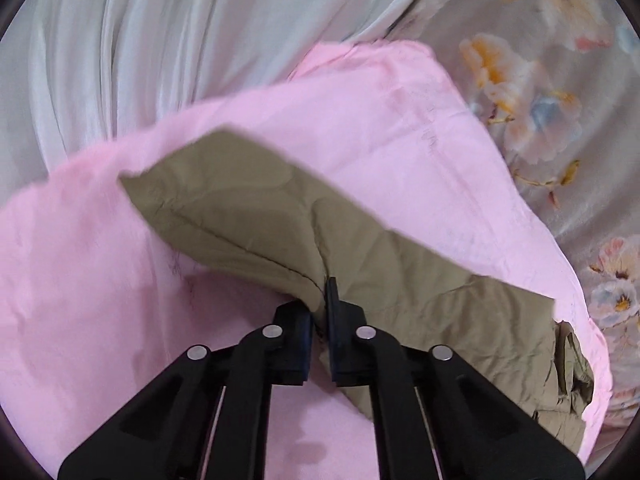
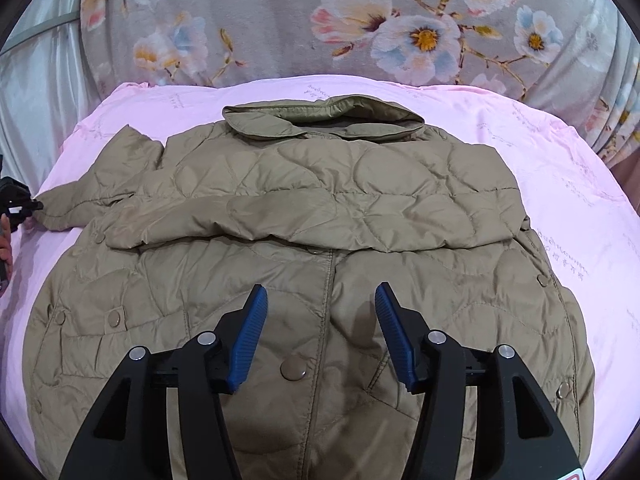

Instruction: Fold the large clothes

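Khaki quilted jacket [image 2: 320, 216] lies front-up on the pink sheet [image 2: 580, 184], collar [image 2: 324, 118] at the far end, hem nearest the right wrist camera. One sleeve is folded across the chest [image 2: 288, 220]; the other sleeve [image 2: 92, 184] extends out to the left. Right gripper [image 2: 320, 334] hovers over the lower front placket, blue pads [image 2: 250, 332] spread wide, nothing between them. Left gripper [image 1: 320, 308] is clenched on the sleeve cuff, fabric pinched between its jaws; in the right view it [image 2: 18, 200] sits at the far left edge, touching the sleeve end. Floral blanket [image 2: 280, 24] lies beyond the sheet; pale curtain [image 1: 120, 40] hangs at left.
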Action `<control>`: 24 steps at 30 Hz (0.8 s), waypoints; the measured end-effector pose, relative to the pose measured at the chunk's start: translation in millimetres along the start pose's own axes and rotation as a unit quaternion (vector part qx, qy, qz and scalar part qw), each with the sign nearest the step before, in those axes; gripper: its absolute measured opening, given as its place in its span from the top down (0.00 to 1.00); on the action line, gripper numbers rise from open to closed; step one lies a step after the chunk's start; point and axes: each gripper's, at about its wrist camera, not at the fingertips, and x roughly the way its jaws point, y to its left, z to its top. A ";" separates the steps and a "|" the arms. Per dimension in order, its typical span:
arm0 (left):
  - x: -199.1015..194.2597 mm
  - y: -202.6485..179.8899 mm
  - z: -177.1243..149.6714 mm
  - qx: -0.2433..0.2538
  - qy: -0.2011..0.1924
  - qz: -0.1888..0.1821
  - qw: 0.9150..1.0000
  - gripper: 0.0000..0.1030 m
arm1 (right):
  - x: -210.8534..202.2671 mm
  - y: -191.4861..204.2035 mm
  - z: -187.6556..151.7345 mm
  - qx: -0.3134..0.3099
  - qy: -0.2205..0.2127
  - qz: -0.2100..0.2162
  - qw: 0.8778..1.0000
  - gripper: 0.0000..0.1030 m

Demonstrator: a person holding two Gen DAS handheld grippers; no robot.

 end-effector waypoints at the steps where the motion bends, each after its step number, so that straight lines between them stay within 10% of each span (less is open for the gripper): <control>1: -14.6 -13.6 2.4 0.019 -0.018 -0.004 1.000 0.97 | -0.7 -1.0 0.5 0.001 -0.001 -0.001 1.000 0.46; 5: -75.8 -73.9 2.1 0.090 -0.082 -0.033 0.992 0.97 | -4.3 -5.0 3.1 0.005 -0.009 -0.002 1.000 0.46; 10: -158.4 -181.6 -30.8 0.208 -0.154 -0.098 0.961 0.97 | -13.6 -16.0 4.3 0.021 -0.024 -0.009 0.999 0.45; 20: -164.2 -332.3 -196.3 0.343 -0.034 -0.211 0.915 0.93 | -42.5 -77.6 -7.2 0.071 -0.041 -0.044 0.996 0.41; 22: -140.8 -342.2 -232.3 0.353 0.012 -0.209 0.912 0.75 | -45.2 -91.6 -11.2 0.082 -0.041 -0.049 0.995 0.40; 24: -119.1 -341.4 -256.0 0.345 0.047 -0.204 0.915 0.38 | -46.5 -104.1 -13.7 0.091 -0.040 -0.050 0.994 0.39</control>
